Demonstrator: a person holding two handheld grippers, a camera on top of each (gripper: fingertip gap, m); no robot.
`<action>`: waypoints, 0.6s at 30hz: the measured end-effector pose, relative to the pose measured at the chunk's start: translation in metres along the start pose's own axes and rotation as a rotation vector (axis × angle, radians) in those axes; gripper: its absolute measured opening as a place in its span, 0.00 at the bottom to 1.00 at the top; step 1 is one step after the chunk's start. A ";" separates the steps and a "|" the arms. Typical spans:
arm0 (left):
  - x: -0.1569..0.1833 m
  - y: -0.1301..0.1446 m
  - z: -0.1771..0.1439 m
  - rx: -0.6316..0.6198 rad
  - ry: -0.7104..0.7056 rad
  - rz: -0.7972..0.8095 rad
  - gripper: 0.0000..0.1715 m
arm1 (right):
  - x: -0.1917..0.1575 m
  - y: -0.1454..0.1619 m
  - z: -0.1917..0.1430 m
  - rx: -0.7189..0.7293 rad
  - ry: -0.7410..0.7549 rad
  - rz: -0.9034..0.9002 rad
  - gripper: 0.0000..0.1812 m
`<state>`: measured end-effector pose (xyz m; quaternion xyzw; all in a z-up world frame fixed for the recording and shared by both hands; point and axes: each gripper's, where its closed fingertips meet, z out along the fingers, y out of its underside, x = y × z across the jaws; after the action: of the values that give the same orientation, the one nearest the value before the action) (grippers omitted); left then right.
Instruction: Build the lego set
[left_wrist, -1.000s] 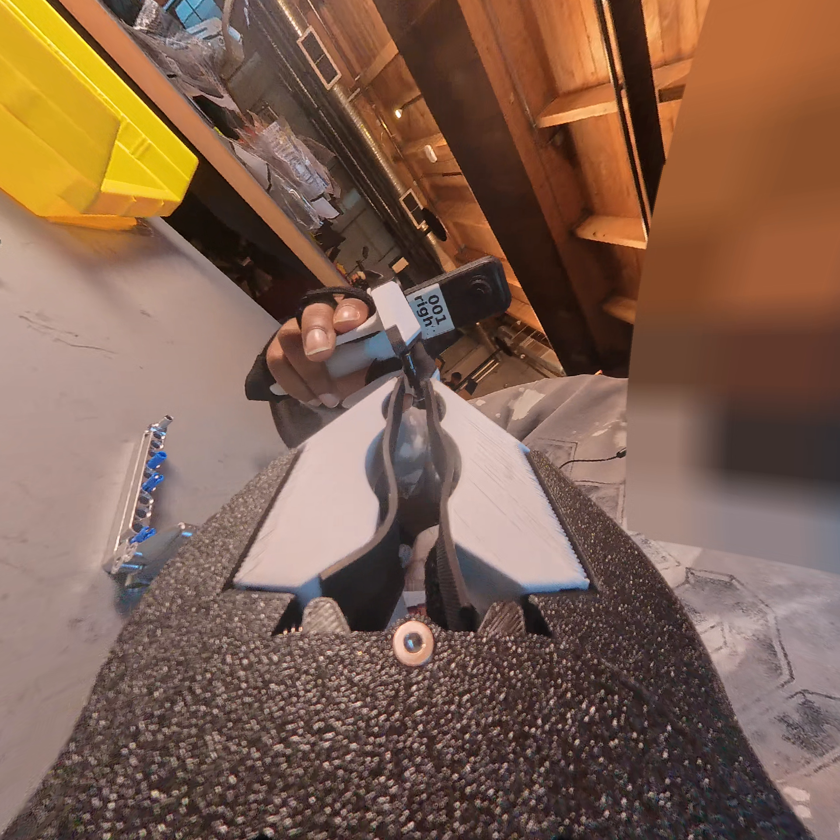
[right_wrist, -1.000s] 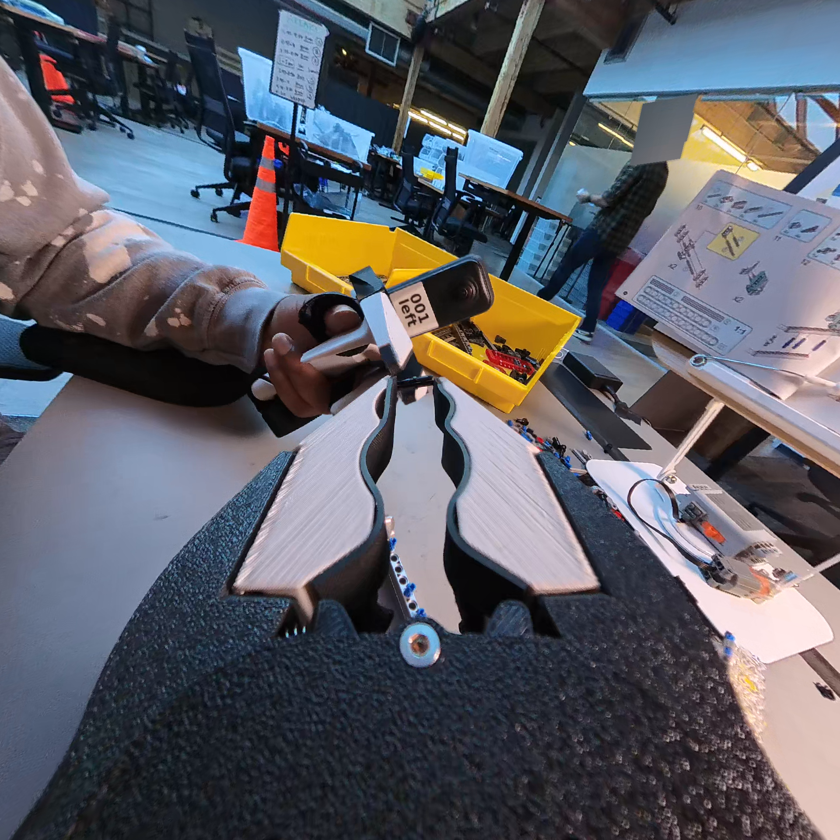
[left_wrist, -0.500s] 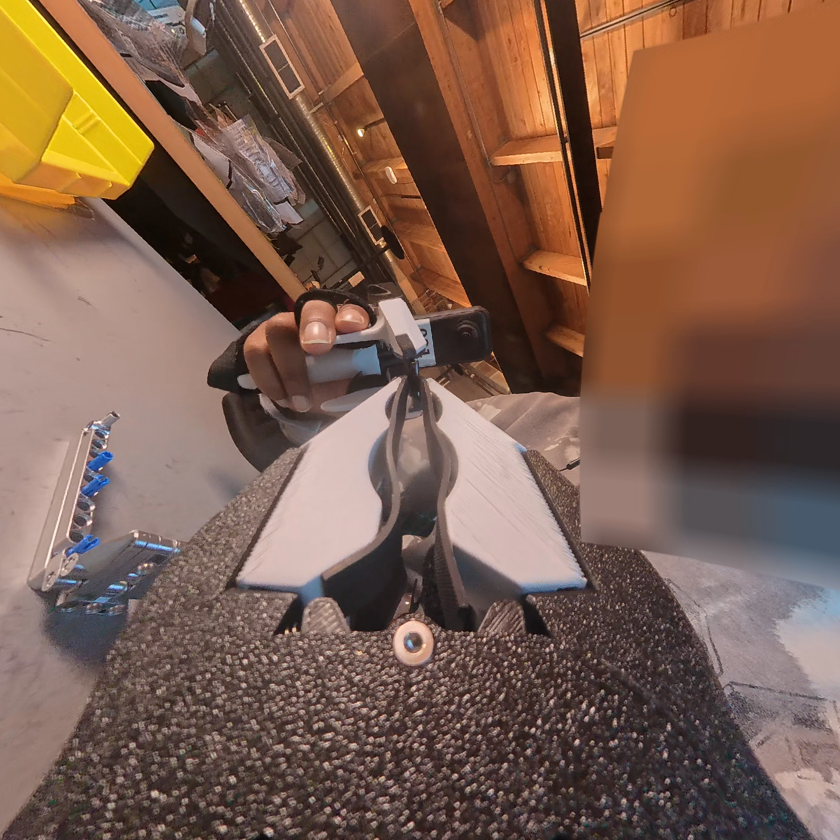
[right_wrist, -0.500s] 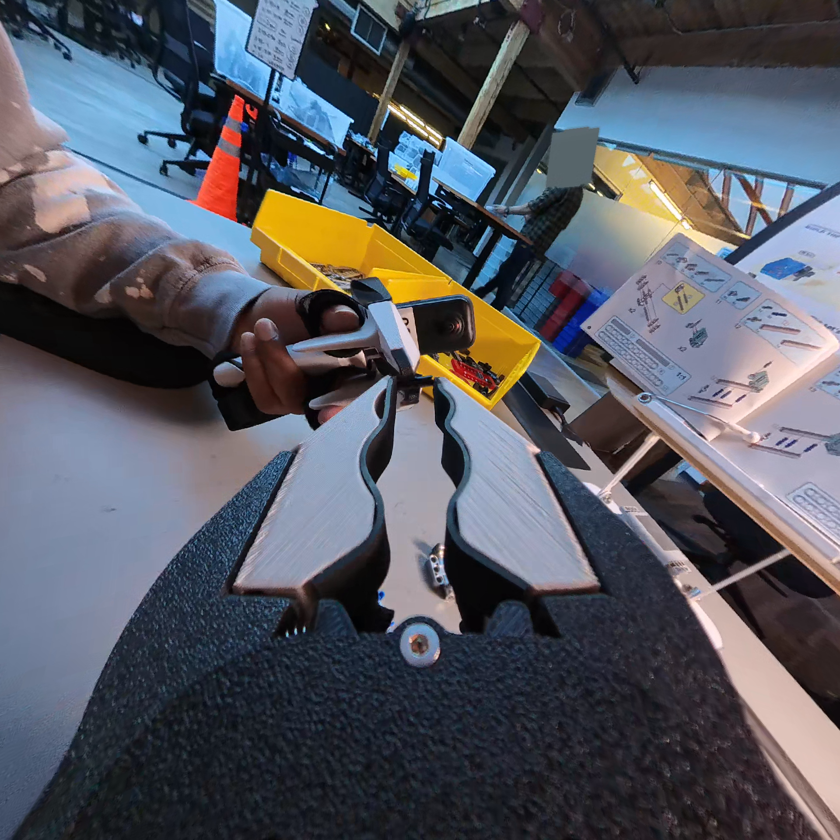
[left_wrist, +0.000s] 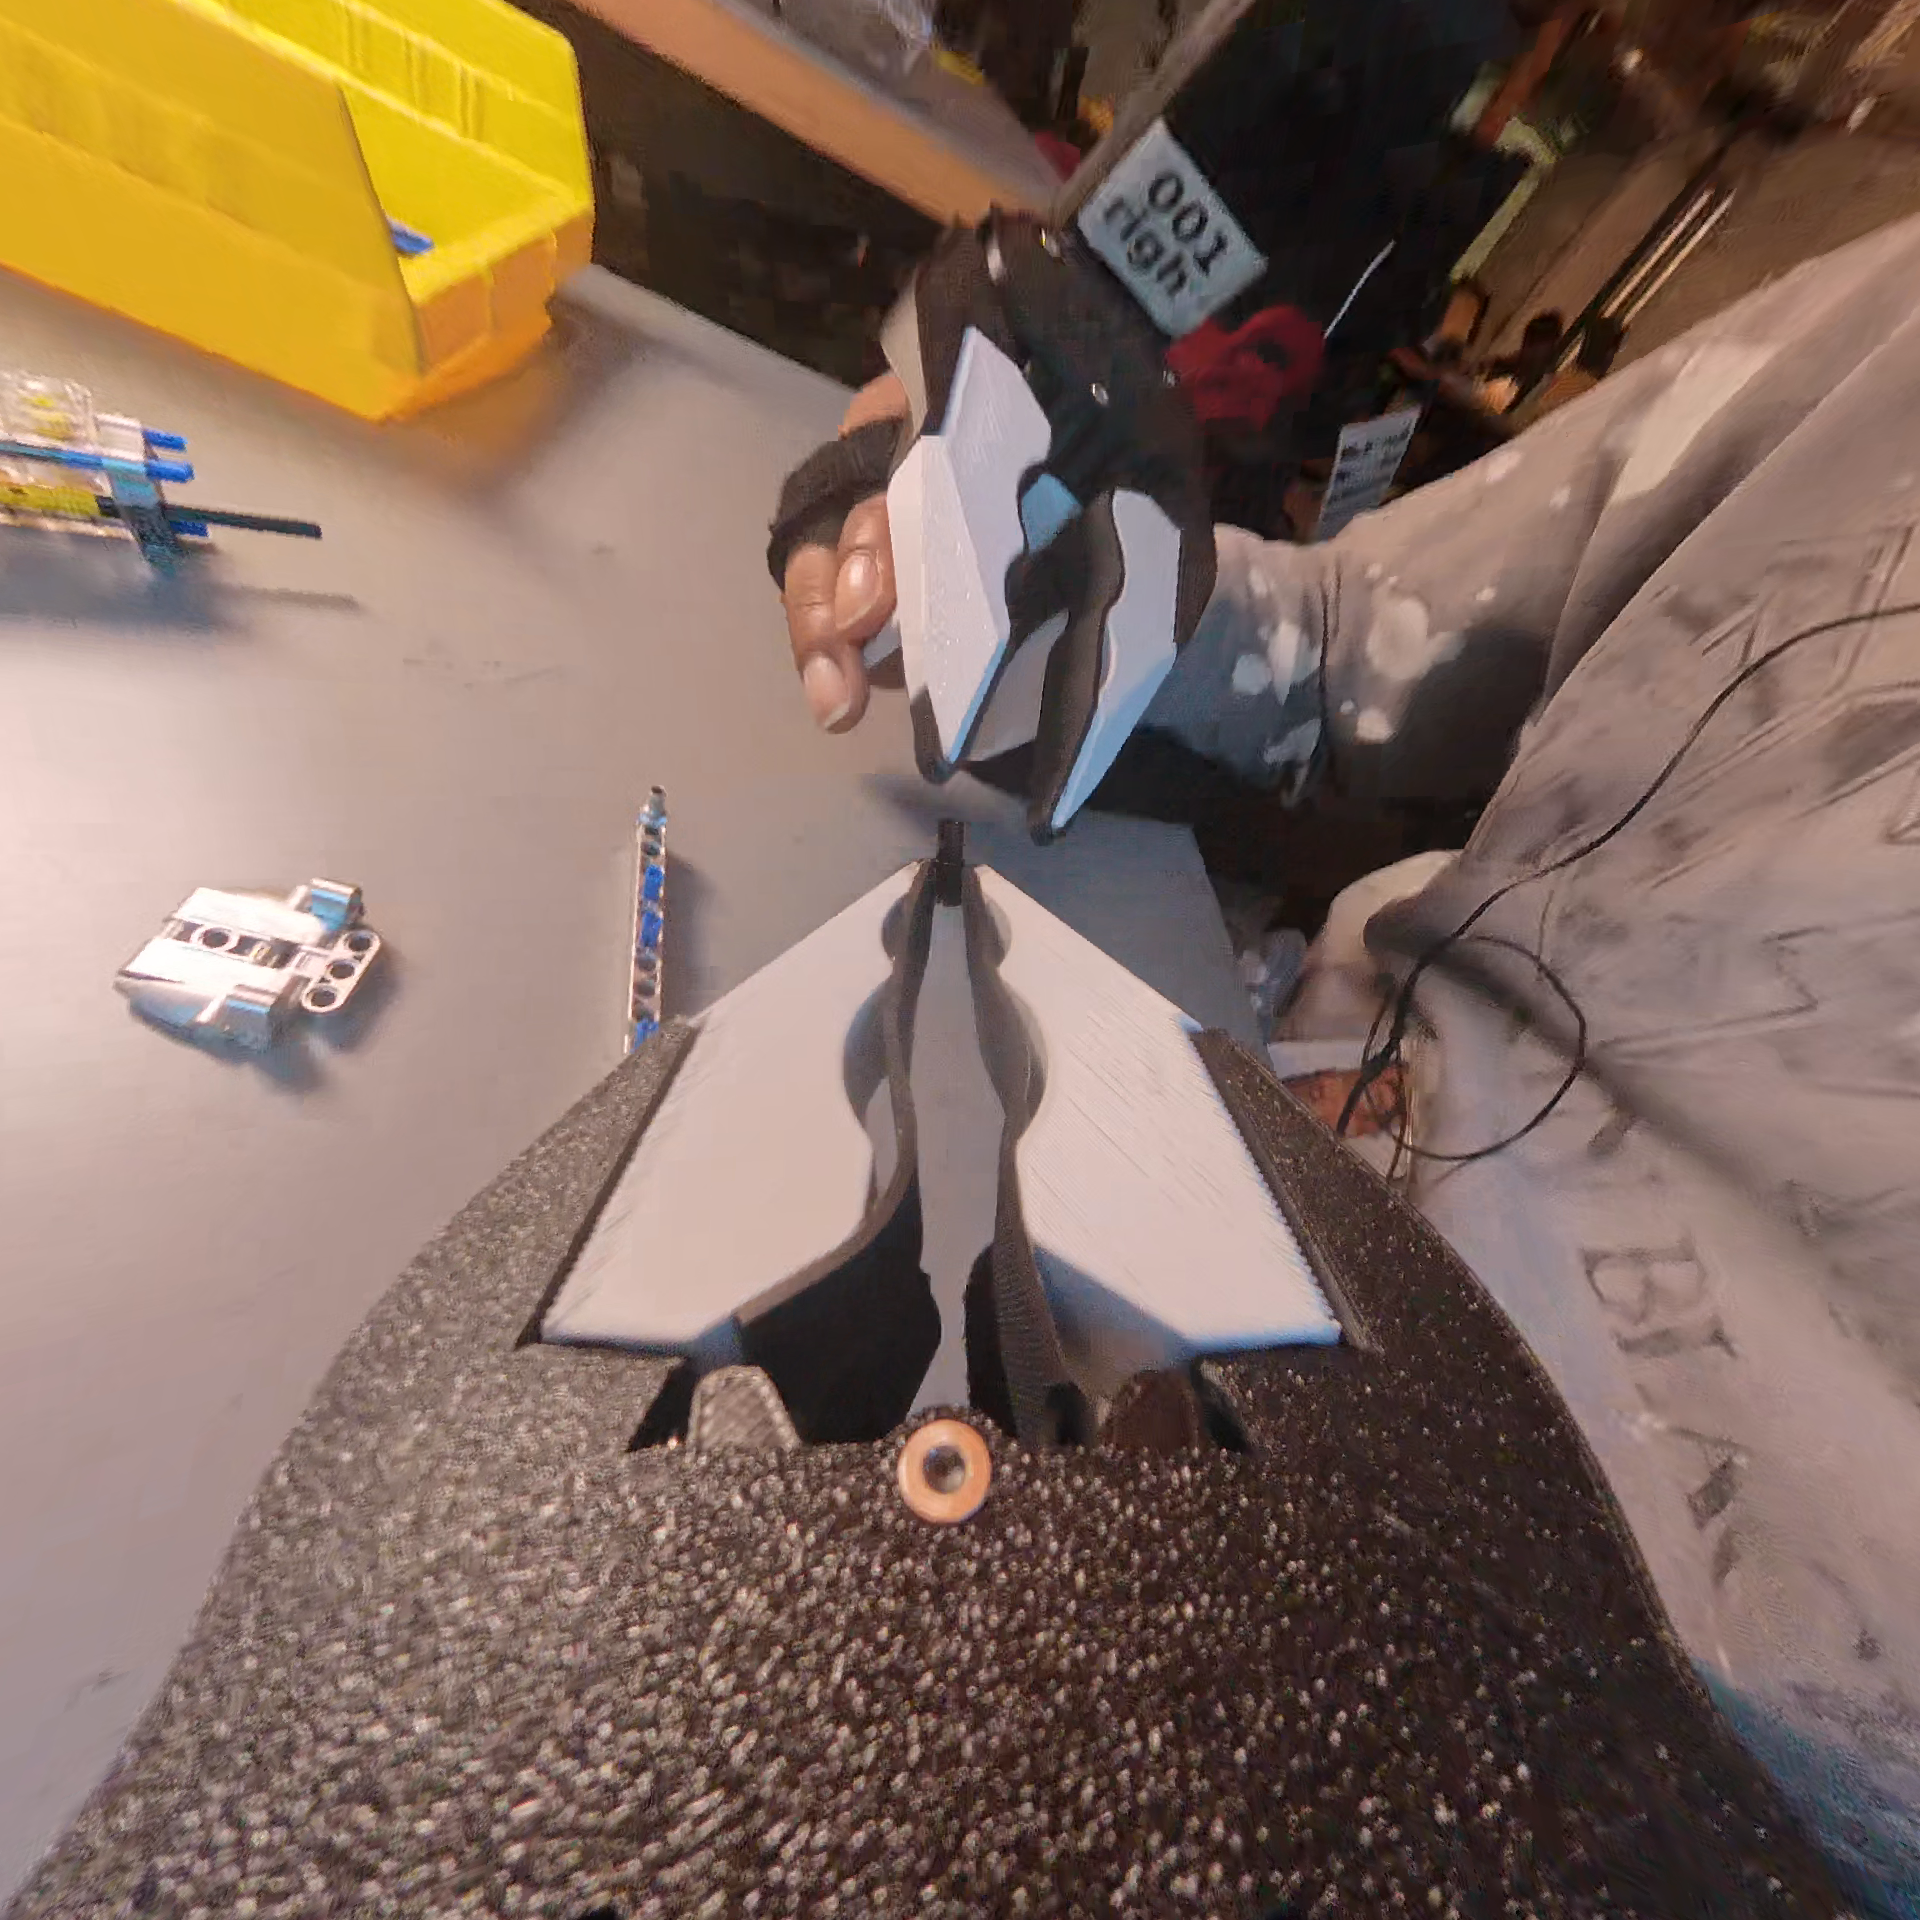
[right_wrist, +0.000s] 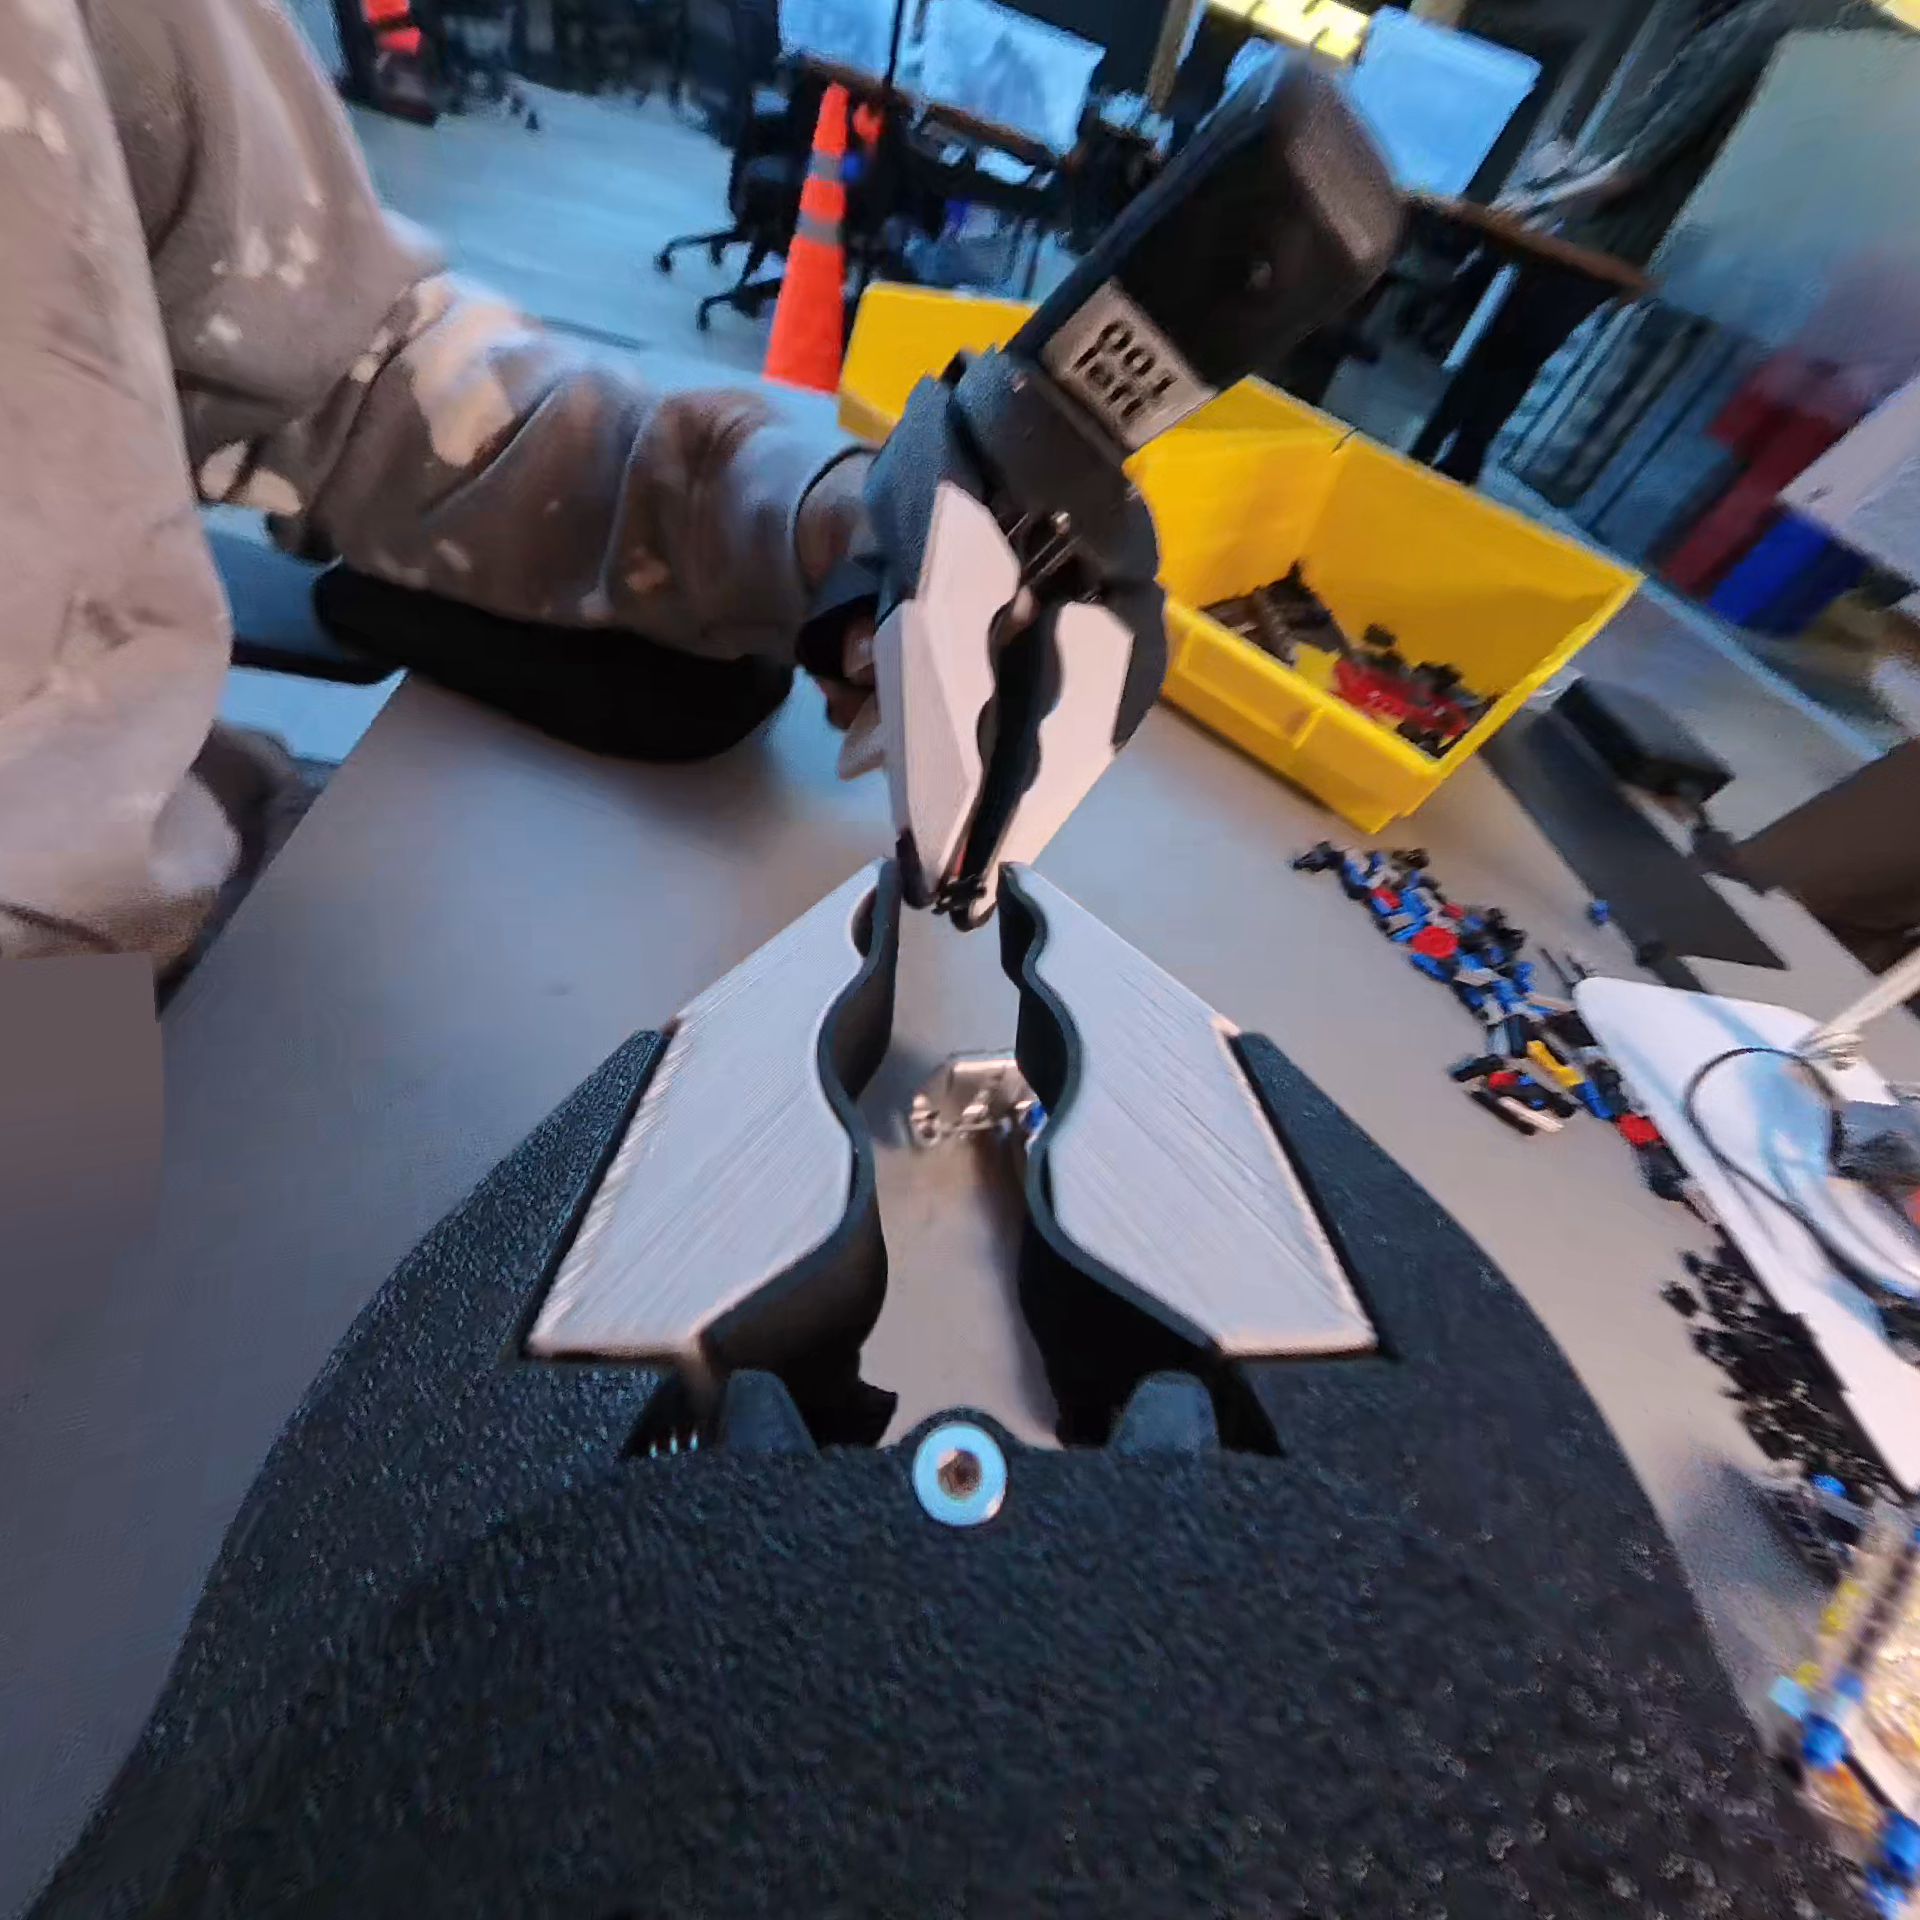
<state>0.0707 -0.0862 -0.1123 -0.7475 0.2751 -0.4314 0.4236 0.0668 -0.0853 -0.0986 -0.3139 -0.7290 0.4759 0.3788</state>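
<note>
Counter (left_wrist: 416, 675) was smooth matt grey. Left gripper (left_wrist: 943, 878) body rough black speckle, fingers (left_wrist: 769, 1143) ribbed pale plastic. Yellow bin (left_wrist: 312, 208) glossy plastic. Beam parts (left_wrist: 249, 966) looked glossy grey.

My left gripper (left_wrist: 943, 883) pinches a small dark peg (left_wrist: 948, 847) at its tips; the right gripper (left_wrist: 1003, 805) hangs just above it, fingers parted; a grey studded beam (left_wrist: 650, 914) and a flat grey toy-brick frame (left_wrist: 255, 961) lie on the grey tabletop (left_wrist: 468, 644); a yellow plastic bin (left_wrist: 312, 177) sits beyond.
</note>
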 end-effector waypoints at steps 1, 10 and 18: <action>0.003 0.006 0.003 -0.031 0.022 -0.002 0.01 | -0.008 0.008 0.001 -0.050 -0.054 -0.004 0.10; 0.022 0.046 0.016 -0.225 0.164 -0.015 0.01 | -0.046 0.035 0.011 -0.205 -0.202 -0.088 0.04; 0.028 0.050 0.016 -0.240 0.216 -0.045 0.01 | -0.051 0.035 0.014 -0.212 -0.208 -0.139 0.03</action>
<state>0.0953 -0.1261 -0.1483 -0.7480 0.3520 -0.4826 0.2894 0.0847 -0.1215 -0.1474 -0.2498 -0.8304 0.3990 0.2980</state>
